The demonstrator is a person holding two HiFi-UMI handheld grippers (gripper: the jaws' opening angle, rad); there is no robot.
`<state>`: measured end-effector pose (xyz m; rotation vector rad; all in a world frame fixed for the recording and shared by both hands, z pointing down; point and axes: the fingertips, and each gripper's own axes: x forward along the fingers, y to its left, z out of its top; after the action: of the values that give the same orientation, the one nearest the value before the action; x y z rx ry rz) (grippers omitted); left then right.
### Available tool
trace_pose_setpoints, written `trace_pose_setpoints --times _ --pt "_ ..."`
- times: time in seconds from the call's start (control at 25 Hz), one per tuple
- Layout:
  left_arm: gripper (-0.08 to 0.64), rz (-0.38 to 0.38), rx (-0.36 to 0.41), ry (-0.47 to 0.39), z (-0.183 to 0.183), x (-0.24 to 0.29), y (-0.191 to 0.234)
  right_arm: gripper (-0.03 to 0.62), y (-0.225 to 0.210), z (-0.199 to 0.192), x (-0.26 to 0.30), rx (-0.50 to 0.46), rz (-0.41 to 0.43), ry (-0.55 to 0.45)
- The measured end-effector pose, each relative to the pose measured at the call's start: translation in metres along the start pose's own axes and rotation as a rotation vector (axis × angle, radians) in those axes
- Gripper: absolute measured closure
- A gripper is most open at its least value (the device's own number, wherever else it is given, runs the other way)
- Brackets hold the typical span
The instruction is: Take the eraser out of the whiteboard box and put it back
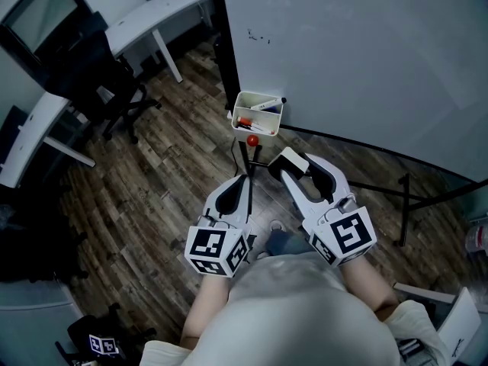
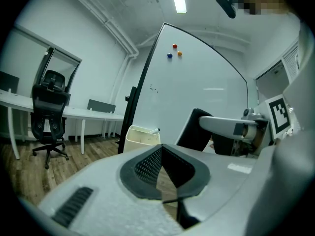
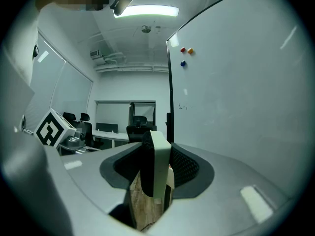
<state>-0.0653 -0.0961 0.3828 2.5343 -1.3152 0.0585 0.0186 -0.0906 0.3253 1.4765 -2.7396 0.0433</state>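
Note:
The white whiteboard box [image 1: 258, 113] hangs at the whiteboard's lower edge with markers inside; it also shows in the left gripper view [image 2: 141, 137]. My right gripper [image 1: 293, 162] is shut on the eraser [image 1: 293, 161], a white block with black felt, held below and to the right of the box. In the right gripper view the eraser [image 3: 158, 166] stands upright between the pads. My left gripper [image 1: 244, 181] sits beside it to the left, shut with nothing in it, its pads meeting in its own view [image 2: 161, 168].
The whiteboard [image 1: 358, 52] stands on black stand legs [image 1: 381, 185] spread over the wooden floor. A red knob [image 1: 252, 139] sits under the box. A black office chair [image 1: 99, 75] and white desks [image 1: 160, 14] stand at the left.

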Motion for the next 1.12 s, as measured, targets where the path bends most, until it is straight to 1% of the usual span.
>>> trace_pose_setpoints --times 0.2,0.4,1.12 --pt "0.557 -0.028 0.044 0.008 0.001 0.0 -0.008 0.417 0.001 0.001 -0.001 0.005 0.002 -0.008" --pt "0.555 -0.02 0.026 -0.011 0.004 -0.001 -0.006 0.417 0.002 0.0 0.0 0.01 0.002 -0.01" --pt "0.555 0.005 0.01 -0.003 0.007 0.014 0.005 0.417 -0.012 0.003 0.015 0.017 0.012 -0.015"
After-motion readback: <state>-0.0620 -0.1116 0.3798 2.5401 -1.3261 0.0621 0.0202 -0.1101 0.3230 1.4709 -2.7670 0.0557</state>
